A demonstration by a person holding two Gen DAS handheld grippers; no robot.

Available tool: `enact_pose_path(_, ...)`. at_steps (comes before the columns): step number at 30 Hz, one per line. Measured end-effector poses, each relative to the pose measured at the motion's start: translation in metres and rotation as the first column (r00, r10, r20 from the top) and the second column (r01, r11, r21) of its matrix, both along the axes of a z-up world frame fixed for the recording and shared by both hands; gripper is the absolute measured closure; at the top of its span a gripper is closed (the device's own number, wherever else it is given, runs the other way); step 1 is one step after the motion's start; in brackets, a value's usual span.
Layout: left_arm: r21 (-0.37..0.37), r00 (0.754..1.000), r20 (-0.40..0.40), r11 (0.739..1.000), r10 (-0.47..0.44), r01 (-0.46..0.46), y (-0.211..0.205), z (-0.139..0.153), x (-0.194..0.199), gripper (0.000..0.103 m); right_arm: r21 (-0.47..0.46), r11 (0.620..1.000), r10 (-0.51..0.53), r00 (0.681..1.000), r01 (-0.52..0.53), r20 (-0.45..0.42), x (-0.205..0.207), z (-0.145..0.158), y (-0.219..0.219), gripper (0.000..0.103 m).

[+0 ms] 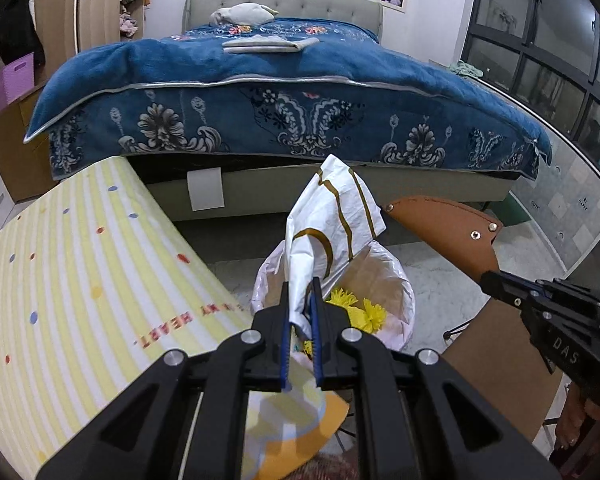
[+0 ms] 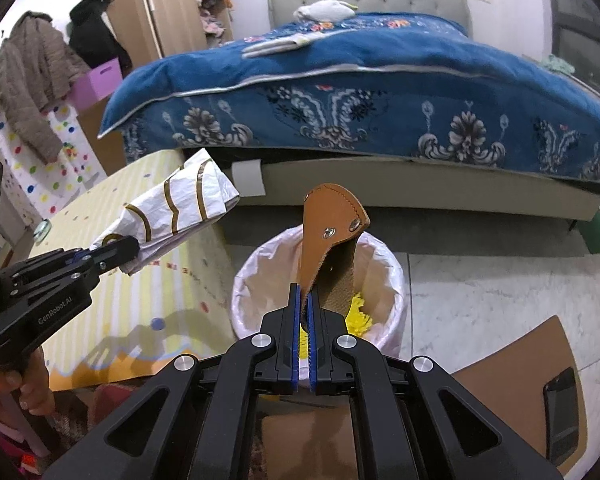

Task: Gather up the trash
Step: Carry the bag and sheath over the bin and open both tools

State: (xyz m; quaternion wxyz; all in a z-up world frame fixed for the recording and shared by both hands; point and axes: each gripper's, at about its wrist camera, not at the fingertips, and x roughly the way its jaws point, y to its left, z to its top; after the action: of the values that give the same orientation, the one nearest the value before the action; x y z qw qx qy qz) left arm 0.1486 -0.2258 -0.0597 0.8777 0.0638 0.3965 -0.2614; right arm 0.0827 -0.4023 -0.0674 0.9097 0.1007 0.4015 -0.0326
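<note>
Both cams sit right behind their own tongs, tilted down and facing the bed [image 1: 292, 92], close above the lined bin [image 2: 260, 276] just past the tips, and each catches the other tongs off to one side.

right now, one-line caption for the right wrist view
Right gripper holds a tan leather piece above the lined trash bin.

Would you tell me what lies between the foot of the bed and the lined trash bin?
Only bare pale floor separates the bed from the bin, clearest in the right wrist view.
</note>
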Motion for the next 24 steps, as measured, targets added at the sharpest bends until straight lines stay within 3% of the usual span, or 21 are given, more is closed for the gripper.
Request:
enact_pose_path(9, 0.021, 1.0, -0.004, 1.0, -0.022, 0.022, -0.032, -0.012, 0.03, 0.096, -0.009, 0.999, -0.032, 0.999, 0.032, -0.044, 0.035, -0.02, -0.017, 0.1)
enact_pose_path(12, 0.02, 1.0, -0.004, 0.999, -0.031, 0.031, -0.039, -0.012, 0.039, 0.082, -0.014, 1.0, -0.028, 0.998, 0.027, -0.059, 0.047, -0.027, -0.02, 0.096)
enact_pose_path(14, 0.012, 0.999, -0.003, 0.999, -0.035, 0.035, -0.041, -0.012, 0.042, 0.064, -0.031, 0.999, -0.017, 0.997, 0.014, -0.08, 0.058, -0.036, -0.021, 0.094)
enact_pose_path(16, 0.002, 0.999, 0.008, 0.999, -0.043, 0.043, -0.04, -0.01, 0.043, 0.055, -0.04, 0.999, -0.018, 0.996, 0.014, -0.093, 0.064, -0.043, -0.022, 0.077)
enact_pose_path(17, 0.005, 0.999, 0.016, 0.999, -0.041, 0.041, -0.039, -0.008, 0.042, 0.052, -0.038, 0.999, -0.018, 0.995, 0.014, -0.102, 0.066, -0.046, -0.023, 0.056)
enact_pose_path(18, 0.009, 0.999, 0.024, 0.999, -0.035, 0.035, -0.035, -0.006, 0.041, 0.051, -0.037, 0.999, -0.023, 0.994, 0.019, -0.104, 0.065, -0.047, -0.023, 0.044)
enact_pose_path(20, 0.012, 1.0, 0.026, 1.0, -0.018, 0.017, -0.029, -0.004, 0.04, 0.042, -0.03, 0.999, -0.035, 0.996, 0.033, -0.081, 0.059, -0.042, -0.023, 0.04)
enact_pose_path(24, 0.013, 0.999, 0.031, 1.0, 0.027, -0.027, -0.009, 0.002, 0.034, 0.037, -0.007, 0.999, -0.053, 0.996, 0.052, -0.068, 0.045, -0.029, -0.023, 0.031)
